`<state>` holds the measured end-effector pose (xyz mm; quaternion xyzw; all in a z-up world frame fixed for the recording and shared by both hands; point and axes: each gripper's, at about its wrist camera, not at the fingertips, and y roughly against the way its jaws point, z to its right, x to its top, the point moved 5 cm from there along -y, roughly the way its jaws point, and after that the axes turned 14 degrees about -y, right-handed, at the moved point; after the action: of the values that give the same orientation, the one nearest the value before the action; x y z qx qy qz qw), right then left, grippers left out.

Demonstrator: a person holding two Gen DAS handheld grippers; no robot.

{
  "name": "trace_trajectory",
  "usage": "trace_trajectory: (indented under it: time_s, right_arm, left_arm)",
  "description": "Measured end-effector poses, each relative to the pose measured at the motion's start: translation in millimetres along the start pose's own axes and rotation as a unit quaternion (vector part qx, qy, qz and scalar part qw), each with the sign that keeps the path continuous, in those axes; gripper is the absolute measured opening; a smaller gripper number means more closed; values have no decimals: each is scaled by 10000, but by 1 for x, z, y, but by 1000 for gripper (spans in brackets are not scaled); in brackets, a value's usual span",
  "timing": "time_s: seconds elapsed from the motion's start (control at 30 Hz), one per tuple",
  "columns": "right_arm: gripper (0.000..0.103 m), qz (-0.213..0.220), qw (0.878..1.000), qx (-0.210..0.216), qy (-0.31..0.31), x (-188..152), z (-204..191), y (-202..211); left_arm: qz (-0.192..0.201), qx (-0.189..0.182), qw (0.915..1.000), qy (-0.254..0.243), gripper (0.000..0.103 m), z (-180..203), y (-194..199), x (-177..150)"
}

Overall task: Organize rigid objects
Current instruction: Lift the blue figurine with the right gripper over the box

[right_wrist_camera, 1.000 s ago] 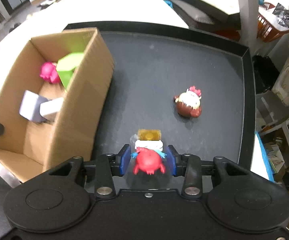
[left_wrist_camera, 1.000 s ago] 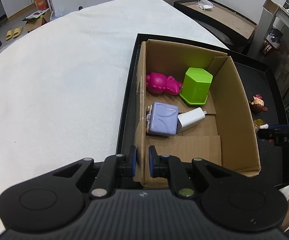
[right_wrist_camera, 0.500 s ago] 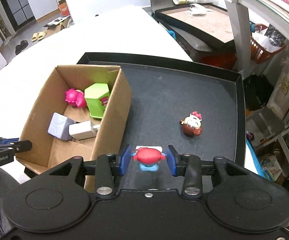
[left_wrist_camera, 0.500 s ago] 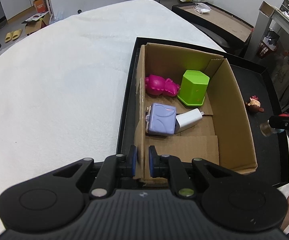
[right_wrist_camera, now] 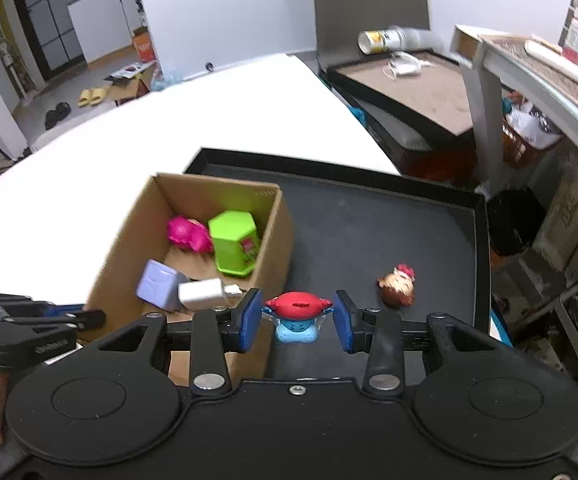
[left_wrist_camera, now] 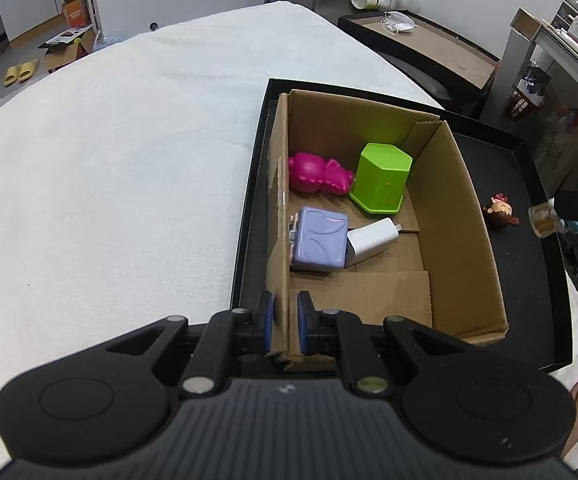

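A cardboard box (left_wrist_camera: 461,216) (right_wrist_camera: 129,236) stands in a black tray (right_wrist_camera: 369,216). In it lie a pink toy (left_wrist_camera: 317,172), a green hexagonal container (left_wrist_camera: 381,176), a lilac cube (left_wrist_camera: 321,240) and a white charger (left_wrist_camera: 369,234). My left gripper (left_wrist_camera: 285,324) is shut on the box's near left wall. My right gripper (right_wrist_camera: 297,320) is shut on a red and blue figurine (right_wrist_camera: 297,314), held above the tray to the right of the box. It shows at the right edge of the left wrist view (left_wrist_camera: 549,220). A brown-haired doll head (right_wrist_camera: 397,289) (left_wrist_camera: 501,210) lies on the tray.
A white cloth-covered table (left_wrist_camera: 109,160) spreads to the left of the tray. A second tray with a mask and a tipped cup (right_wrist_camera: 381,40) stands behind. Shelving (right_wrist_camera: 549,80) is at the right.
My right gripper has lifted the figurine off the tray and risen, drawing back so the box and doll head look farther away. The left gripper keeps hold of the box wall.
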<state>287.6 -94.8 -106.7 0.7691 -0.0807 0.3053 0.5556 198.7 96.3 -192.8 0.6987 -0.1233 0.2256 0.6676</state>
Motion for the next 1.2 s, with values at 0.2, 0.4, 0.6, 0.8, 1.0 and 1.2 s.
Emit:
trace_trajectory:
  time_s: [0.2,0.4,0.6,0.8,1.0,1.2]
  right_arm:
    - [38,118,9998,129,90,3,-13,8]
    - [38,190,9990,298,275,3,-28,9]
    - [38,108,9983,331,474,-2,-42,2]
    - [39,-62,9968,383,697,-9,-59,-13]
    - [39,-300,9958,427,752,-15,-70,-27]
    - [39,-573,9951,500,627,-17,-77,-37]
  left_arm:
    - [29,-61,10000,13,11,-2,0,-1]
    - [71,-144,9999,32,11,-4,1,-1]
    - [126,-229,9996,62,11,-6,2,-2]
    - [158,-326,9993,86,11,-9,2,-4]
    - [155,-400,9990,141,11,-13,-1,-3]
    - [162,-490,9984,220,11,-16,-2,-4]
